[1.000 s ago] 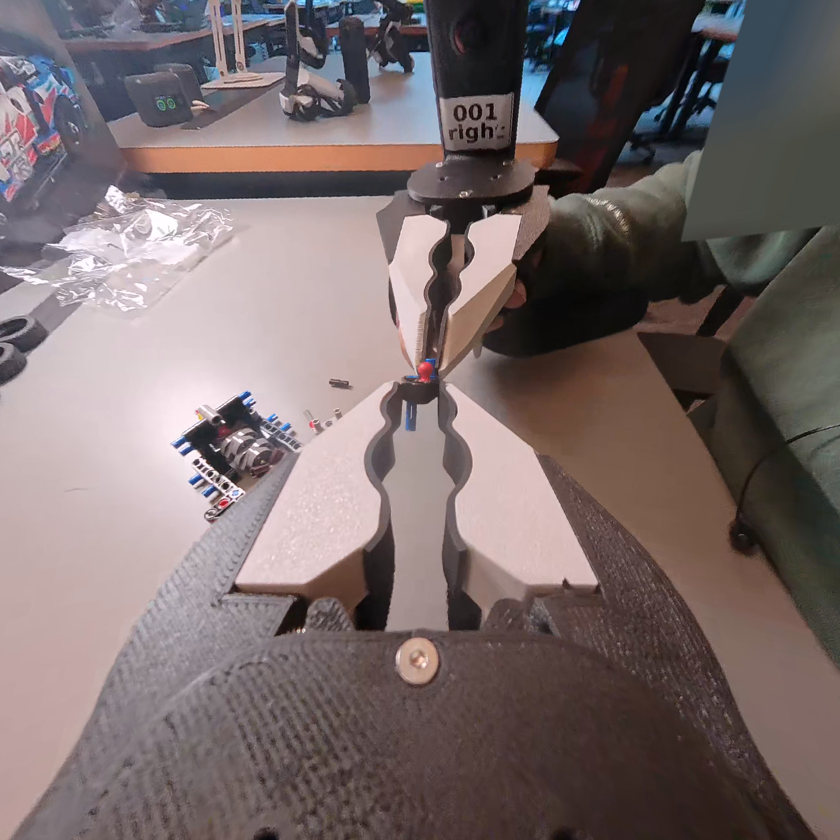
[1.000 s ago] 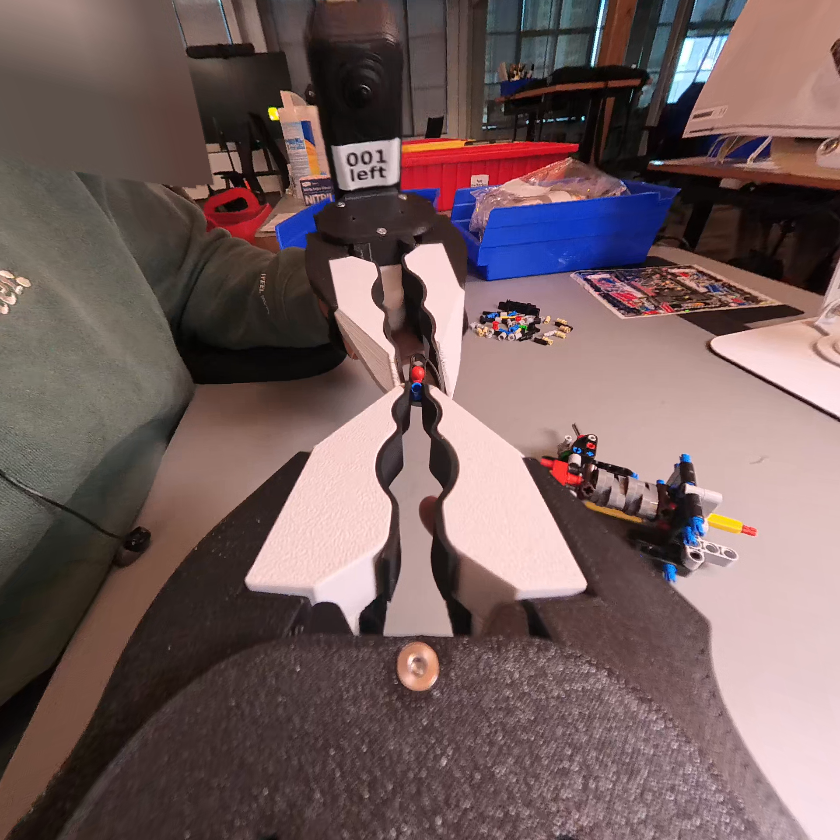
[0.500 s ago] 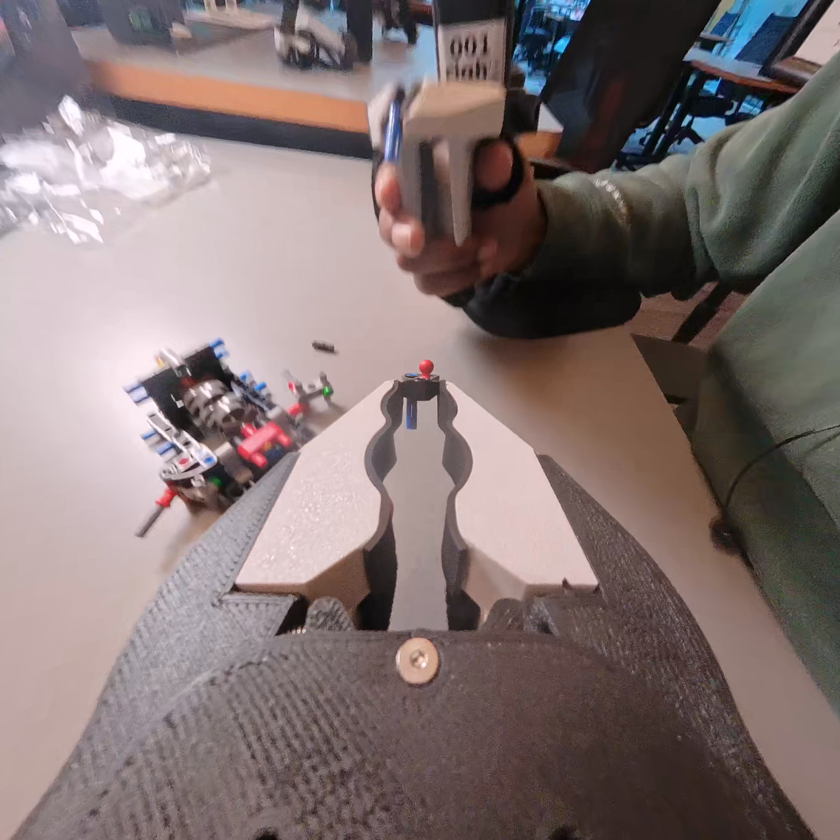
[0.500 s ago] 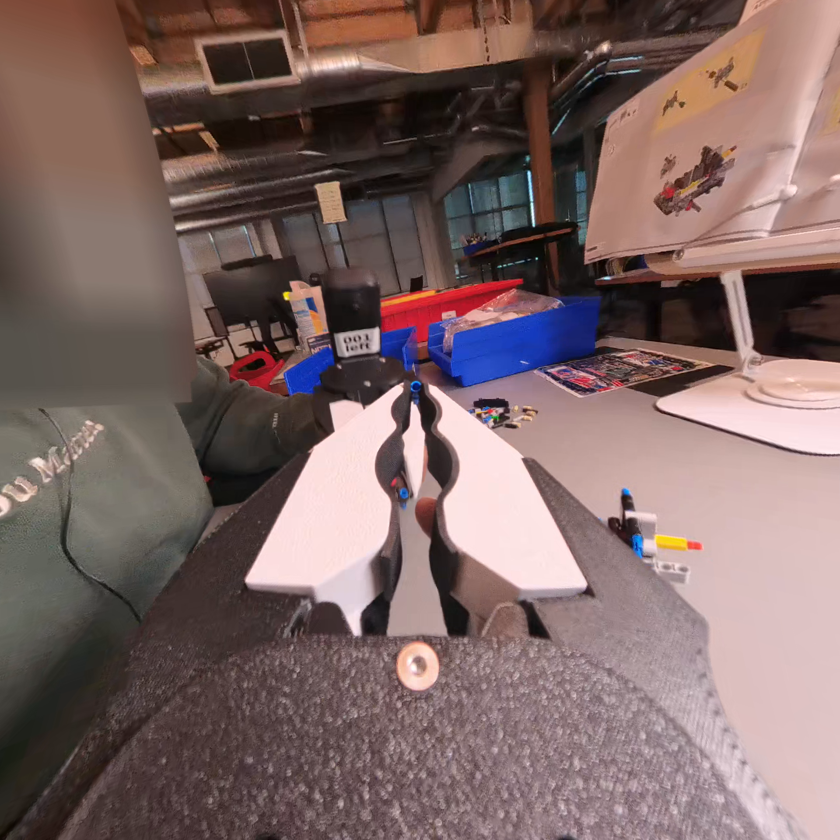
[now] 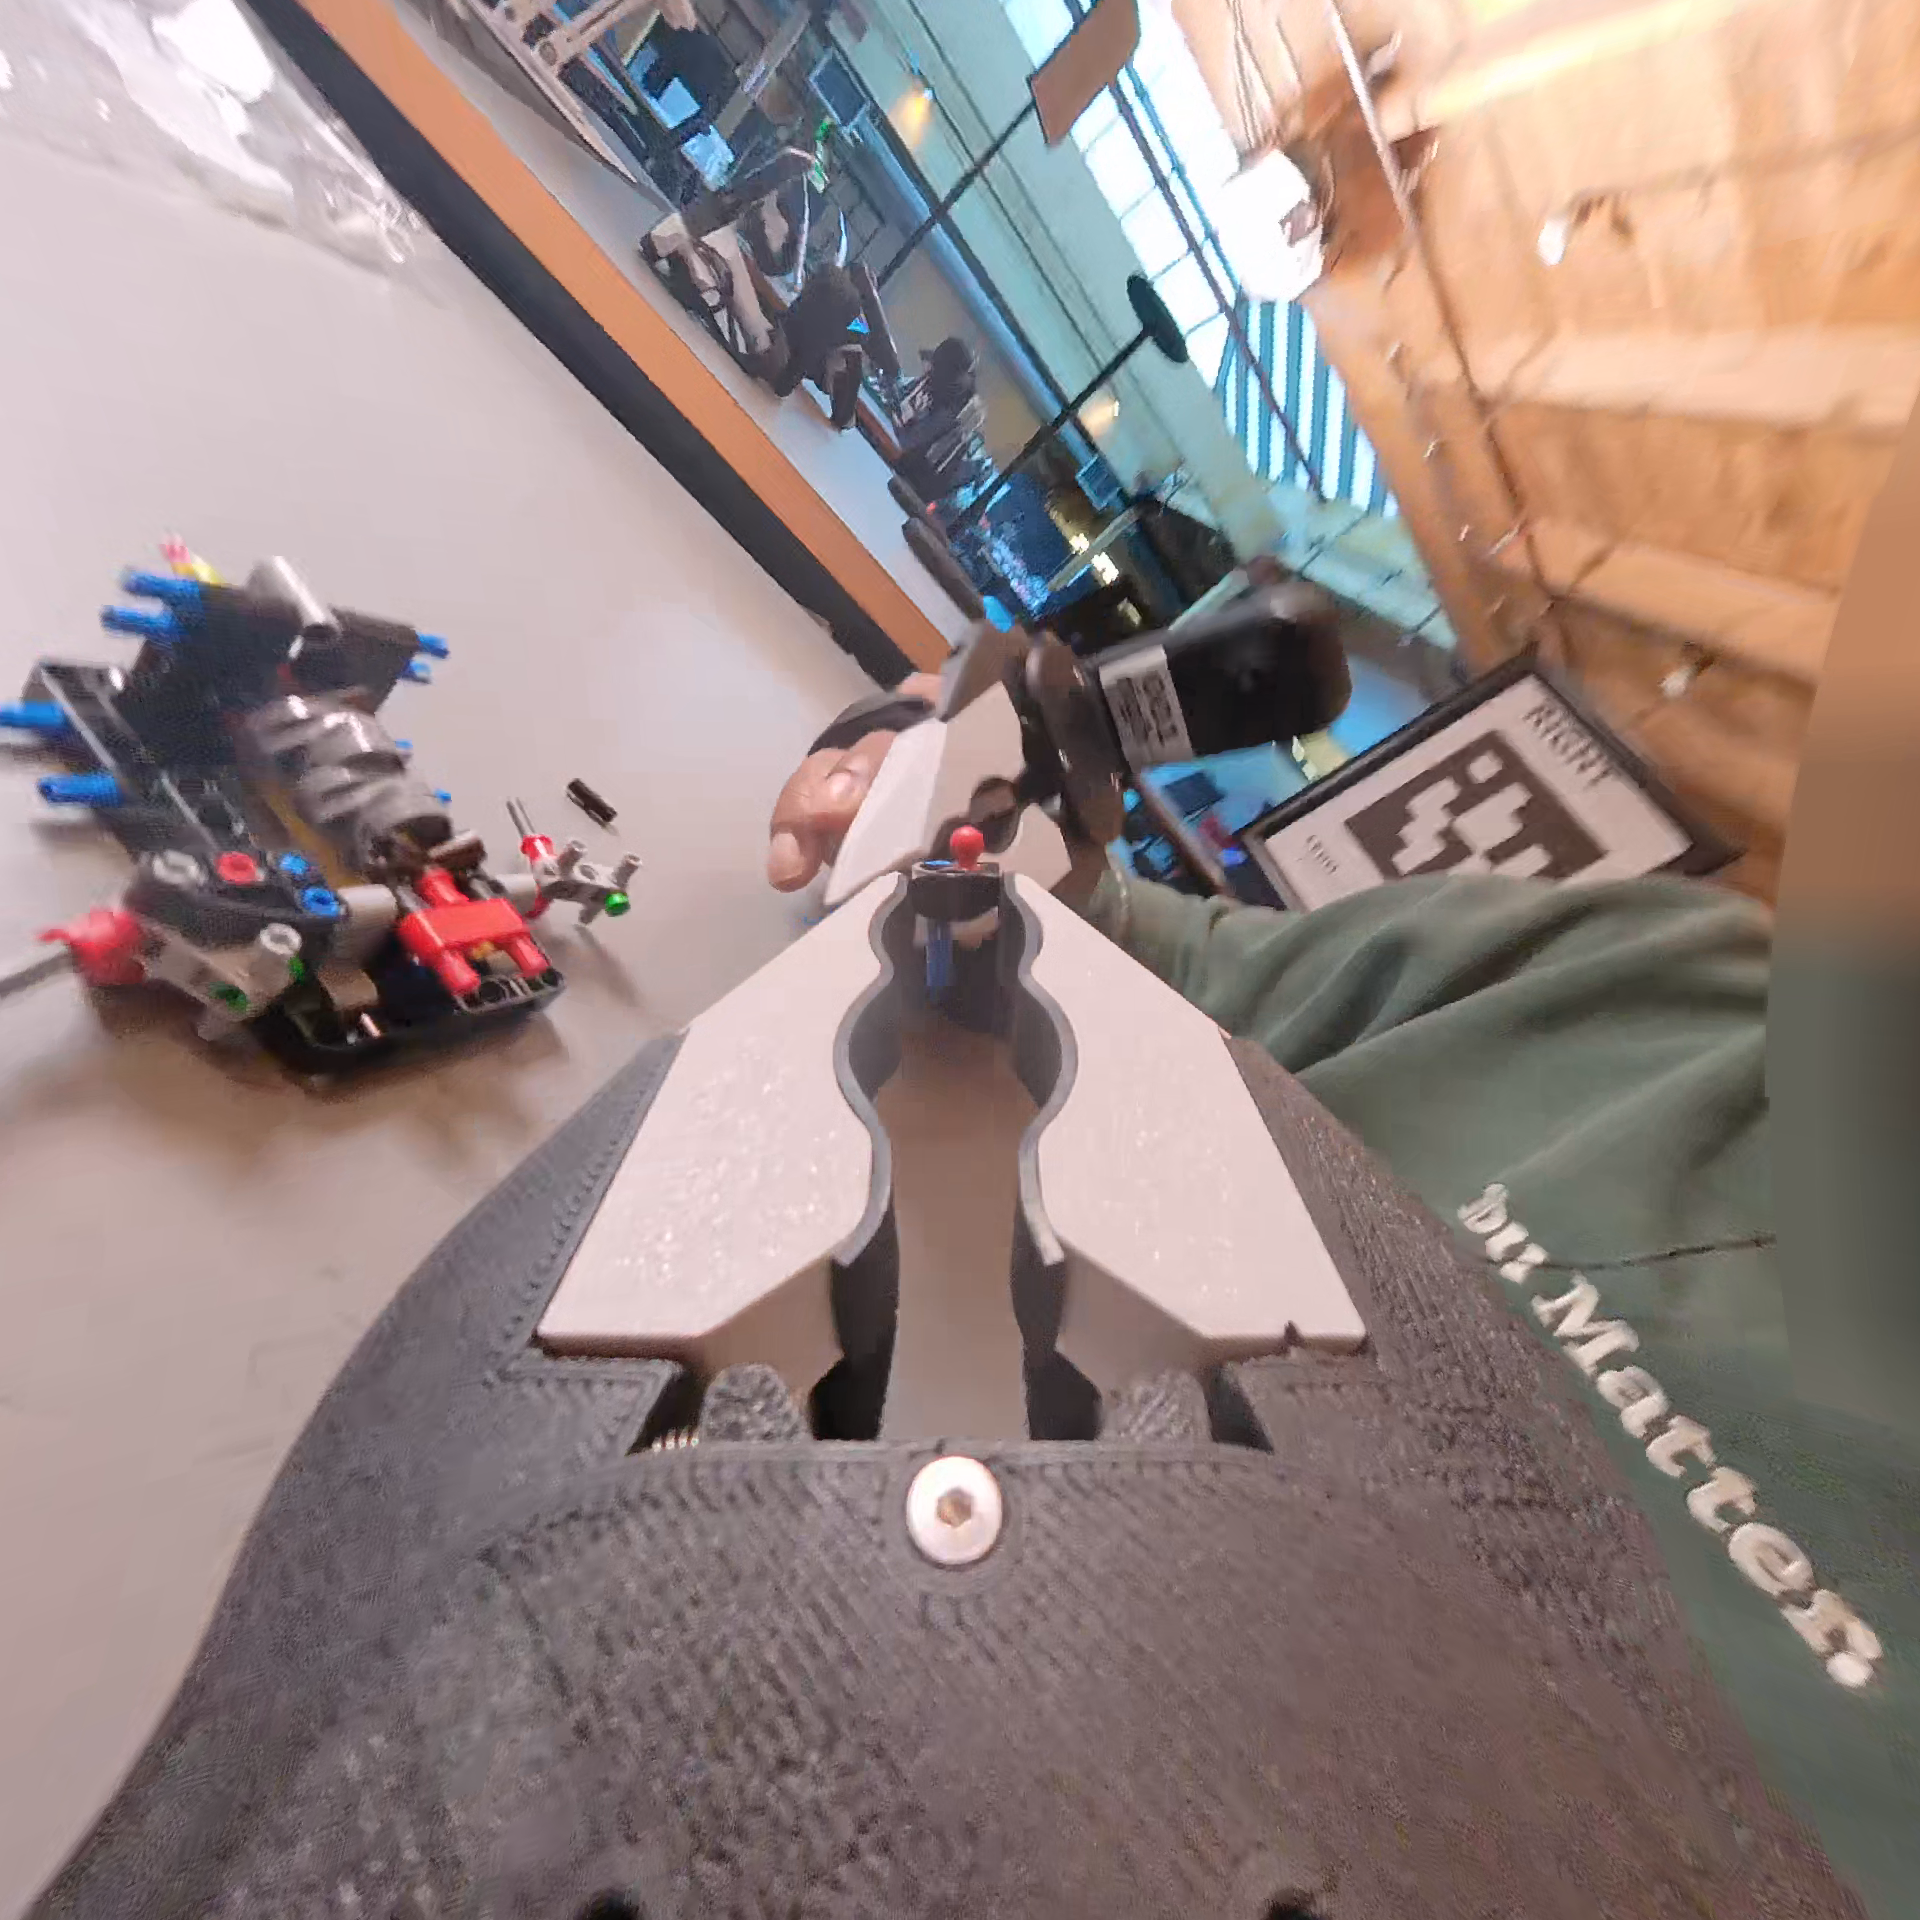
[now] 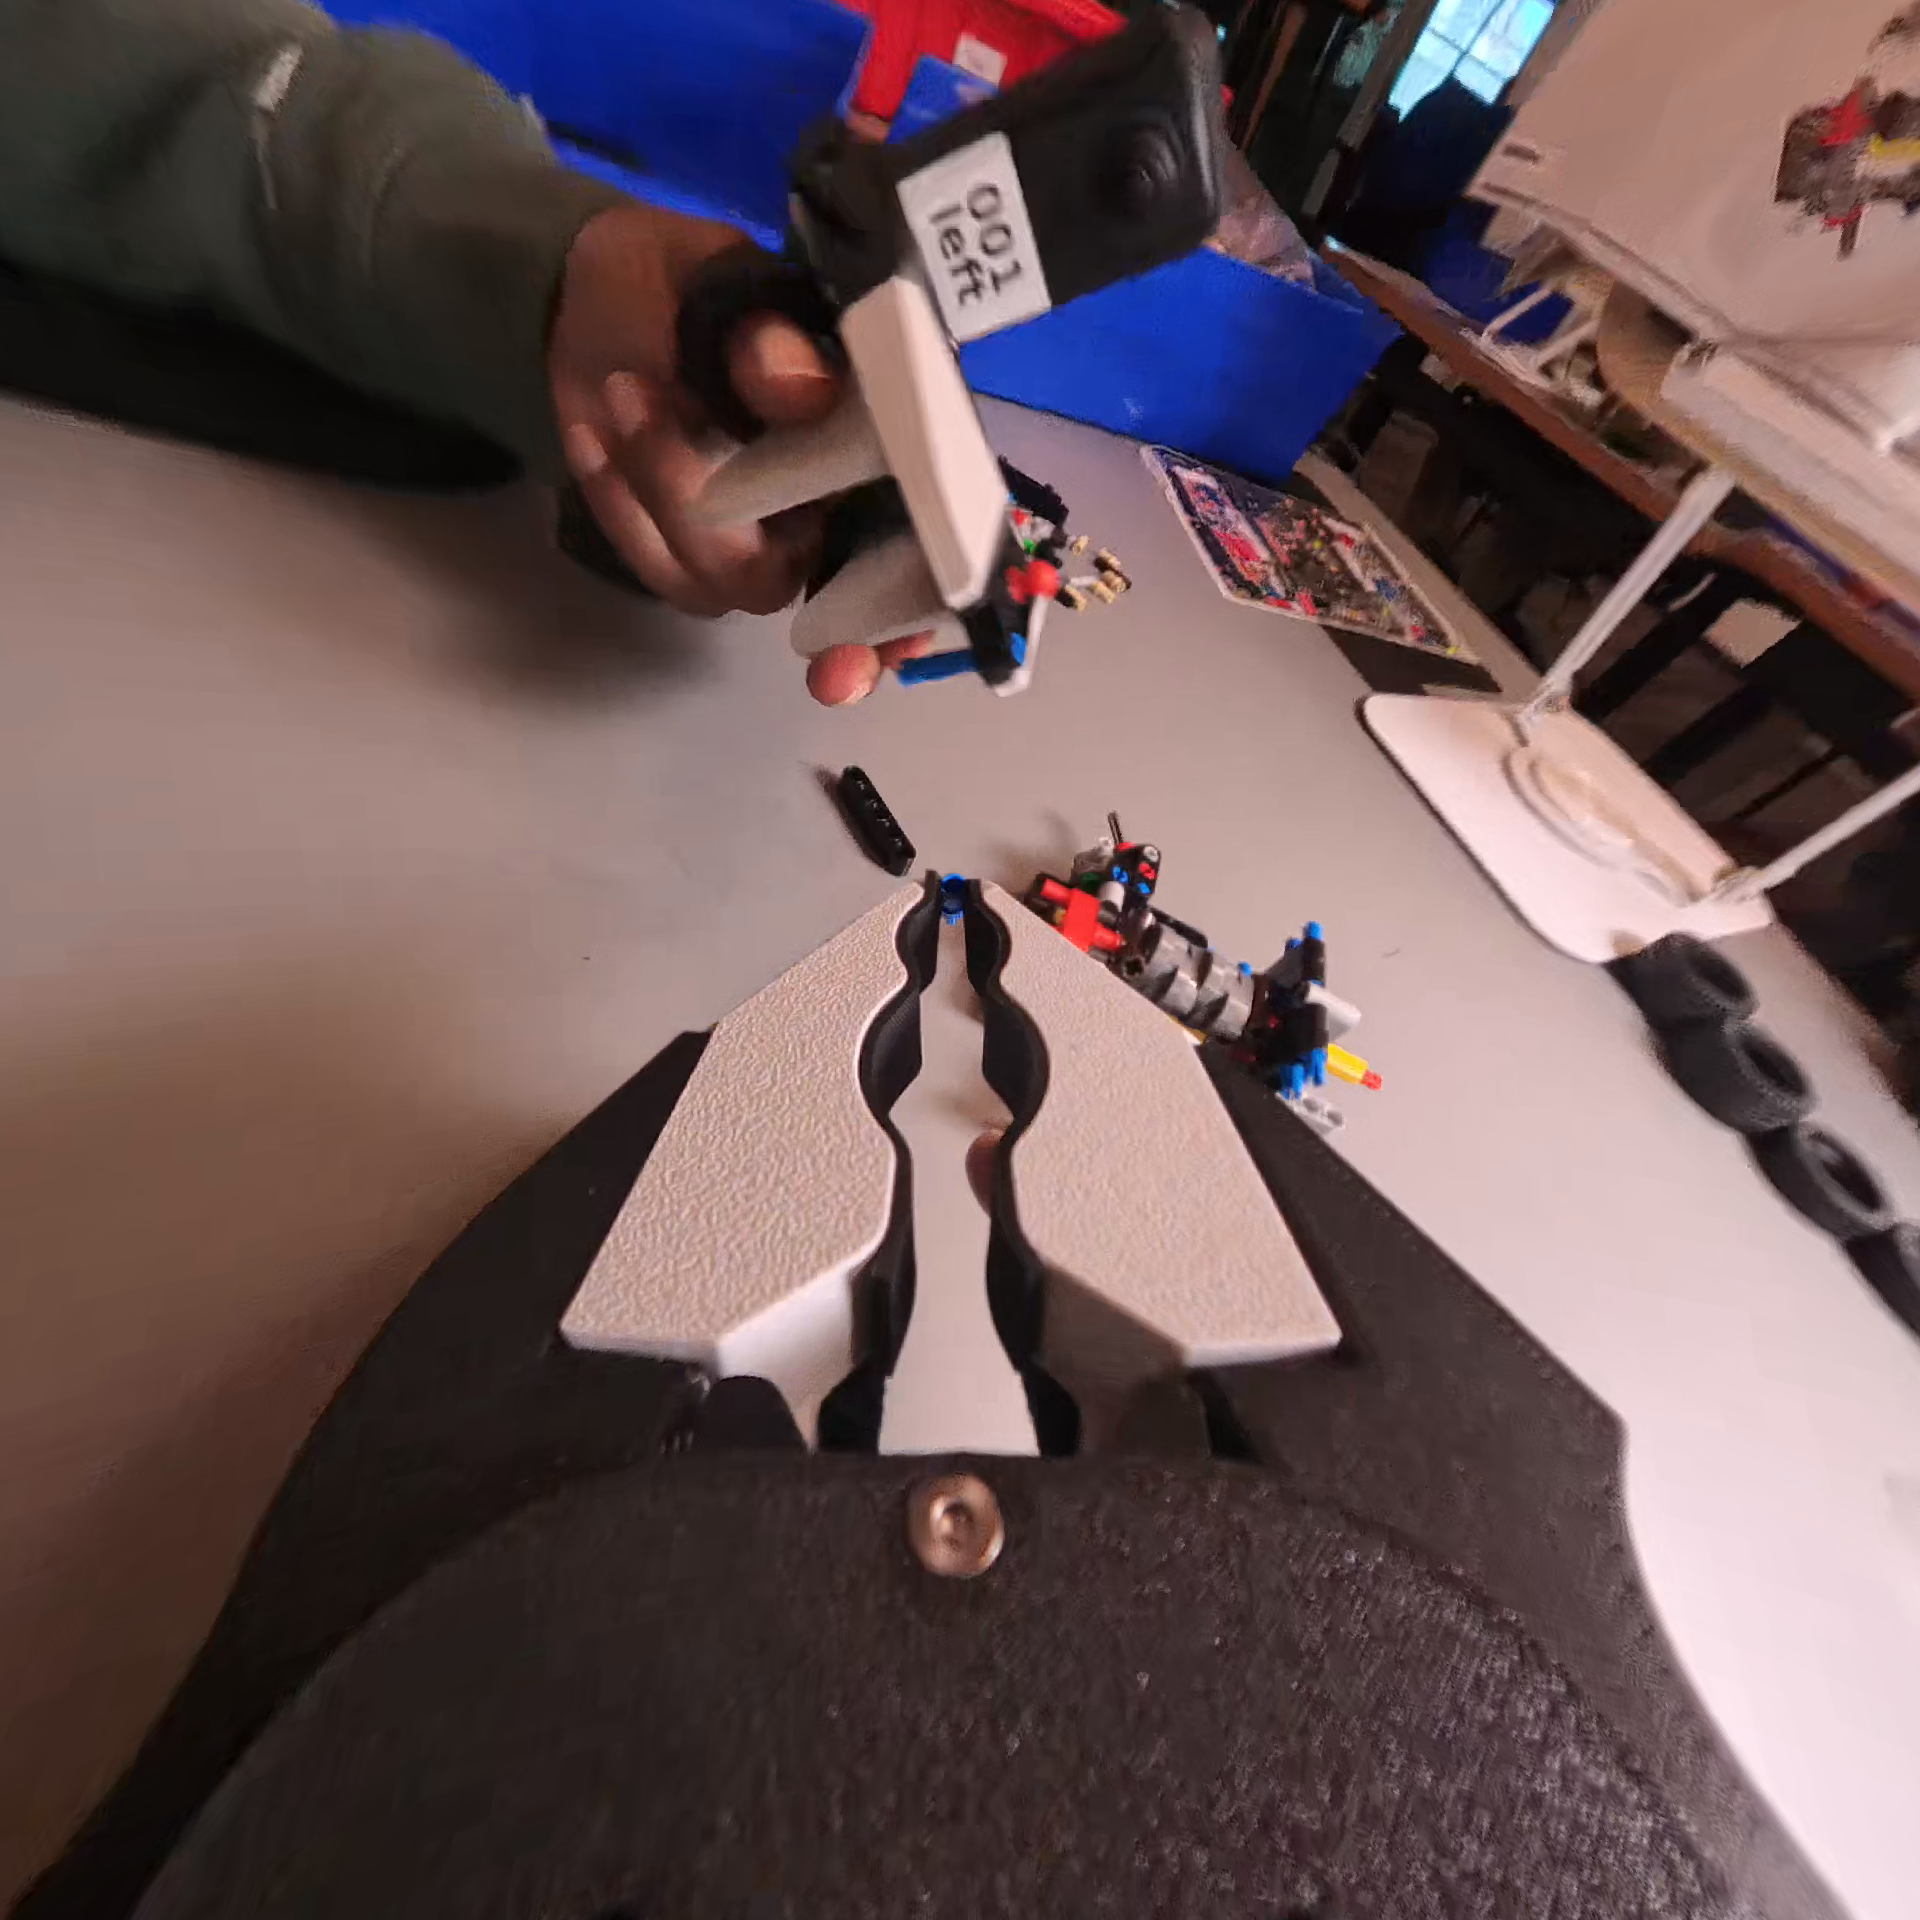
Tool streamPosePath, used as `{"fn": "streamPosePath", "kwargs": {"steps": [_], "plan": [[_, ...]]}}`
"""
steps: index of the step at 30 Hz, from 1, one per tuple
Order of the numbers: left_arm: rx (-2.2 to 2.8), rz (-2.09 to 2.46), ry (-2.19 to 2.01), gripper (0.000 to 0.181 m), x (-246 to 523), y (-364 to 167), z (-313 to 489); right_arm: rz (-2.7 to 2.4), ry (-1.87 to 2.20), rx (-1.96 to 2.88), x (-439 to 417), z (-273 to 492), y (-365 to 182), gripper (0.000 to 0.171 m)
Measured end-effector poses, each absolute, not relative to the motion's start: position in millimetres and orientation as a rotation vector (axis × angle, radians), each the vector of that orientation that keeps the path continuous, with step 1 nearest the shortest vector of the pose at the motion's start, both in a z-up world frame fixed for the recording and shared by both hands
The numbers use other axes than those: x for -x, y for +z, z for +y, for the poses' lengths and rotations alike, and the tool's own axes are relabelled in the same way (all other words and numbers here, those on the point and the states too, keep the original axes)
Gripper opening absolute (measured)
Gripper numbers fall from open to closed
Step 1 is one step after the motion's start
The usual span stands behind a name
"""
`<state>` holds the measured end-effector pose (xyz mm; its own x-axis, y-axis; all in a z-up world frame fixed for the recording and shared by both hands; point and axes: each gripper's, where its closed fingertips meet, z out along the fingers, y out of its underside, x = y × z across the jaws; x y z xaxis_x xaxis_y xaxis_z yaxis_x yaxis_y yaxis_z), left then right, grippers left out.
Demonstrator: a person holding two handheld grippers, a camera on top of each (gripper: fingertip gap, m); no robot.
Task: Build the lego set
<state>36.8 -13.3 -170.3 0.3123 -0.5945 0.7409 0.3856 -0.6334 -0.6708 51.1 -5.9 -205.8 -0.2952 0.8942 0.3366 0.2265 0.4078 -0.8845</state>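
Progress looks early to middling: only a partial chassis [image 5: 281, 831] lies on the tabletop [image 5: 312, 1195], a dense block of black, grey, red and blue pieces with an engine-like grey core, and no wheels are fitted. In the right wrist view that same chassis sits just beyond the claw tips, a short black beam [image 6: 876, 821] lies loose near it, a row of black tyres [image 6: 1745, 1070] waits well apart at the right edge, and a heap of small loose parts [image 6: 1091, 577] lies farther back. An open instruction booklet [image 6: 1714, 166] on a white stand rises at upper right. By my reading most of the build is still to come.

Left claw [image 5: 956, 894]: its fingers are drawn close and clamped on a small black sub-piece [image 5: 951, 896] topped by a red ball pin and carrying a blue pin below, lifted clear of the tabletop.

Right claw [image 6: 951, 896]: nearly together, pinching a small blue pin [image 6: 951, 902] at its very tips, held above the tabletop and apart from the chassis. I judge that pin is meant for the left claw's sub-piece or the chassis.
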Motion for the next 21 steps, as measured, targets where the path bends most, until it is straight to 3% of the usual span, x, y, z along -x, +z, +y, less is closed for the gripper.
{"fn": "streamPosePath", "kwargs": {"steps": [17,21], "plan": [[1.899,-0.005,-1.544,0.013,-43.3,-203.5,-9.0,-2.165,0.537,0.780,-65.1,-29.8,-268.2,0.003],[1.914,-0.020,-1.544,0.013,-43.9,-206.6,-9.0,-2.137,0.677,0.844,-66.6,-34.3,-256.3,0.019]]}}
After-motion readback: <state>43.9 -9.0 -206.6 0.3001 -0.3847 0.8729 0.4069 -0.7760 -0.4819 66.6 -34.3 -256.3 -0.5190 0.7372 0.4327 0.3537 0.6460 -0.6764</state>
